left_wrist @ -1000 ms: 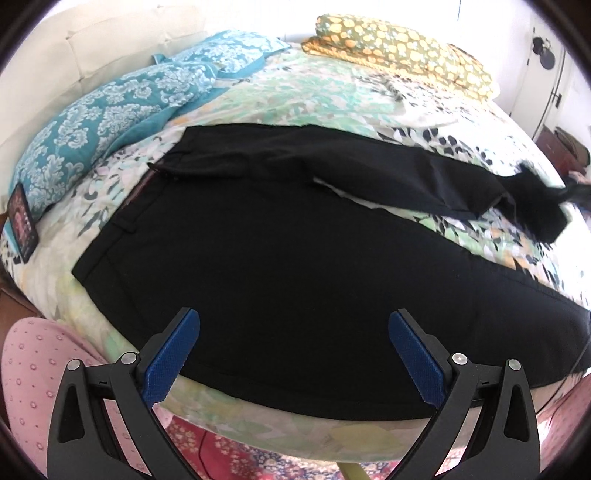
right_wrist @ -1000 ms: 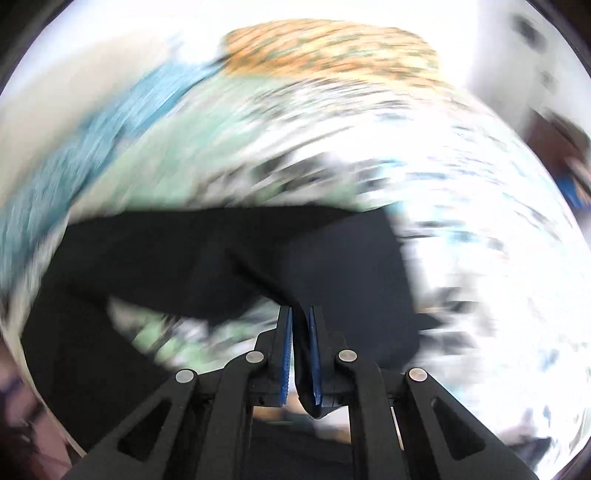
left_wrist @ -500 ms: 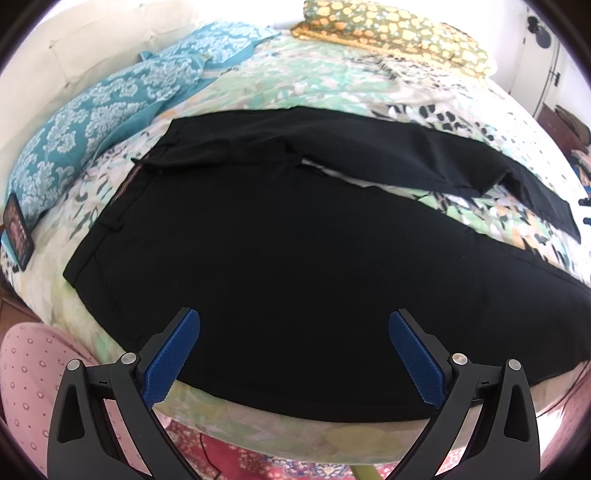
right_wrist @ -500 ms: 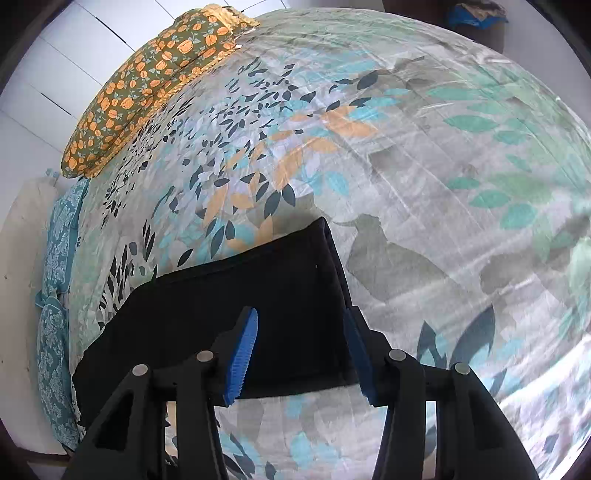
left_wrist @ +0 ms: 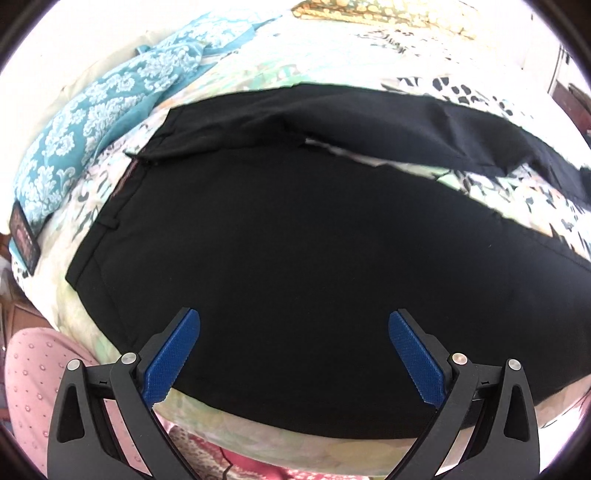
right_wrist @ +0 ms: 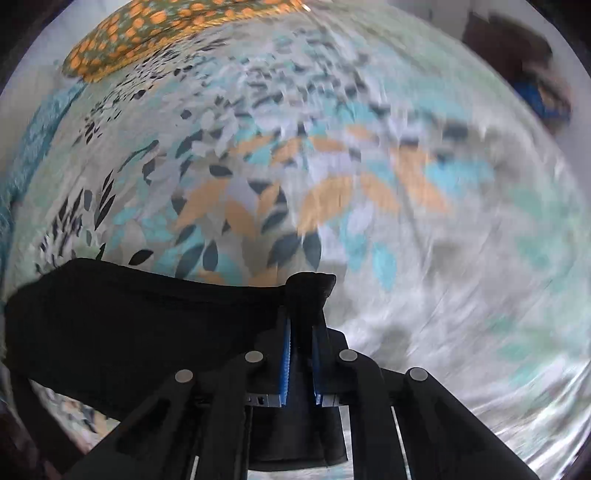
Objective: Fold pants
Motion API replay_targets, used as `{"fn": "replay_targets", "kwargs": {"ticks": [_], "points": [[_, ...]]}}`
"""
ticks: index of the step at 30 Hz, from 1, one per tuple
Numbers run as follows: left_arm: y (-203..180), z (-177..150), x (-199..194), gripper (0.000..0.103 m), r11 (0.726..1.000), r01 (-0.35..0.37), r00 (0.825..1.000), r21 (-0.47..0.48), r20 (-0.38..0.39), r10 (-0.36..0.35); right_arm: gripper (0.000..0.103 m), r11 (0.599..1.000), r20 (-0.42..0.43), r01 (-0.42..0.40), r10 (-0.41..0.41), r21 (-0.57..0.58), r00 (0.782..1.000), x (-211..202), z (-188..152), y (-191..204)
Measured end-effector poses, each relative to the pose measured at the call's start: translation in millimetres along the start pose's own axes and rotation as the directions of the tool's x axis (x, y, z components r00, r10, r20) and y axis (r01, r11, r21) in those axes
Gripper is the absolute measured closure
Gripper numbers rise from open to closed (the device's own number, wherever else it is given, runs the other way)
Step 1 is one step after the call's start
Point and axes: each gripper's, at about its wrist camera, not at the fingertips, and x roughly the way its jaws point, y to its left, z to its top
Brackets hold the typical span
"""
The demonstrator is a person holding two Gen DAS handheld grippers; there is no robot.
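Black pants (left_wrist: 295,240) lie spread on a leaf-print bedsheet (left_wrist: 517,192), waistband to the left, legs running right. My left gripper (left_wrist: 294,325) is open and empty, hovering low over the near leg's hip area. In the right wrist view, my right gripper (right_wrist: 301,325) is shut on the hem end of a black pant leg (right_wrist: 129,317), with cloth bunched above and between the blue pads and hanging below. The leg trails off to the left over the sheet (right_wrist: 406,221).
Teal patterned pillows (left_wrist: 99,125) lie at the left head of the bed, an orange-dotted pillow (right_wrist: 166,33) at the far side. A dark phone-like item (left_wrist: 24,232) sits at the left bed edge. Pink dotted cloth (left_wrist: 29,384) is below the near bed edge.
My right gripper was open around the leg's hem half a second ago and has shut on it and lifted it. My left gripper has moved closer over the pants, still open.
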Motion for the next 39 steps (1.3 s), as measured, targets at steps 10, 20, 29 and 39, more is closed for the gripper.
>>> {"fn": "replay_targets", "kwargs": {"ticks": [10, 20, 29, 39], "points": [[-38, 0, -10, 0.001, 0.992, 0.044, 0.998, 0.115, 0.034, -0.048, 0.094, 0.944, 0.127, 0.274, -0.253, -0.184, 0.959, 32, 62, 41], [-8, 51, 5, 0.001, 0.998, 0.045, 0.996, 0.043, 0.081, -0.048, 0.064, 0.958, 0.022, 0.28, -0.279, -0.061, 0.96, 65, 36, 27], [61, 168, 153, 0.0, 0.954, -0.292, 0.956, -0.061, 0.002, 0.293, 0.03, 0.988, 0.177, 0.032, -0.059, 0.152, 0.983, -40, -39, 9], [69, 119, 84, 0.001, 0.989, -0.046, 0.995, -0.139, 0.084, 0.058, 0.022, 0.977, 0.176, -0.175, 0.152, 0.122, 0.973, -123, -204, 74]]}}
